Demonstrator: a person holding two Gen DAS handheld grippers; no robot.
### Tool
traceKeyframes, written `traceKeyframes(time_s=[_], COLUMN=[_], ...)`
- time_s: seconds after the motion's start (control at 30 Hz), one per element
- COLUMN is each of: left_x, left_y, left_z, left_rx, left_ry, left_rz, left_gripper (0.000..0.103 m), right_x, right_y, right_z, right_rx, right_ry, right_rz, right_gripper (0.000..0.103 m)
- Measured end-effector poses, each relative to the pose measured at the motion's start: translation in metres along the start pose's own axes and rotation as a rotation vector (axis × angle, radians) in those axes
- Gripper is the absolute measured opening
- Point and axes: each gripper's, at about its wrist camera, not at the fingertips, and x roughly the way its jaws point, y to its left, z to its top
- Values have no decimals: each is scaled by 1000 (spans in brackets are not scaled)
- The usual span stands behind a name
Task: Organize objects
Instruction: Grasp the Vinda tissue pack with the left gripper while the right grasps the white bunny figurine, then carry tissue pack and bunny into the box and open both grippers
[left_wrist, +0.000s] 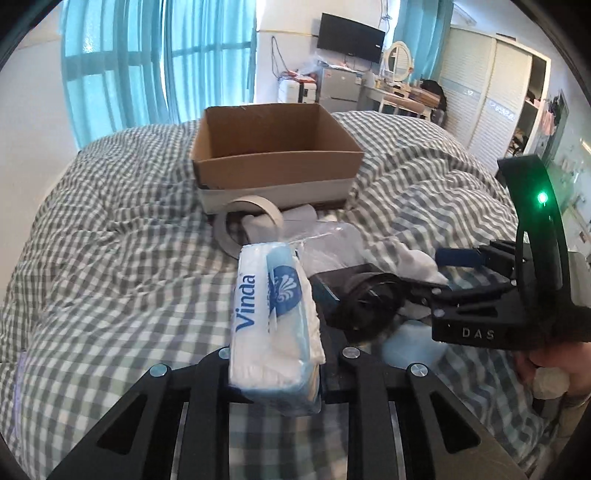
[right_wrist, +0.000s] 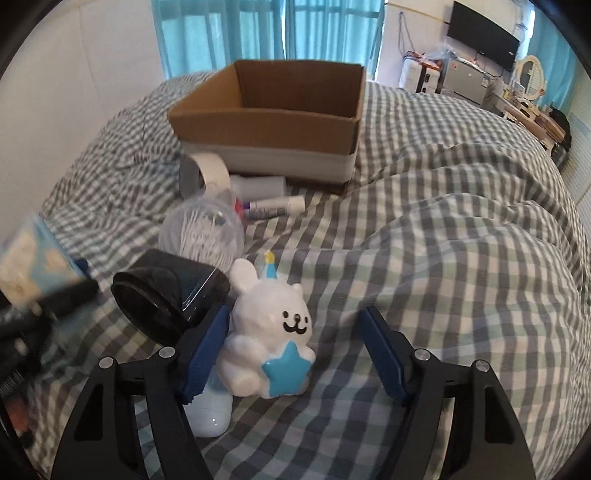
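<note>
Blue-and-white tissue pack (left_wrist: 275, 325) sits clamped in my left claw (left_wrist: 280, 363), standing on end in the lower centre of the left view, lifted clear of the checked bed (left_wrist: 110, 280). Grip is low on the pack, and the soft wrap bulges above the jaws; I judge it could sag or twist if swung fast.

Box (left_wrist: 277, 162) sits open at upper centre, well apart from the pack, with a tape roll (left_wrist: 243, 221) and small clutter just in front of its near wall.

Plan for this step: raise the pack above the near wall, carry it straight forward over the tape roll, lower it inside, then let go. Keep squeeze steady; harder only crushes the tissues.

Right claw (right_wrist: 295, 356) is spread wide at lower centre of the right view, holding nothing. Bunny figure (right_wrist: 269, 332) stands between its pads, touching or nearly touching the left pad (right_wrist: 207, 350), with clear space to the right one. Black lens-like cylinder (right_wrist: 166, 299) lies just left of the bunny.

Before closing, I would shift the right claw left to centre the bunny, or one pad may tip it. Glazed surface looks slippery.
</note>
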Motion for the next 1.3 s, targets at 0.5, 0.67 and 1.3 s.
traceKeyframes(time_s=[0.5,0.67,1.3], left_x=[-25,-42,8], left_y=[7,11,39], left_z=[10,41,217], left_rx=[-19,-13,43], left_ry=[-49,-105,-177], left_rz=[23,14,35], left_gripper=[22,22,22], right_x=[-27,-59,-98], right_y=[16,21,9], right_z=[-1,13,173], right_rx=[-48,-62,-128], right_ry=[-70,-153,-365], right_rz=[-7,12,20], right_gripper=[51,51,51])
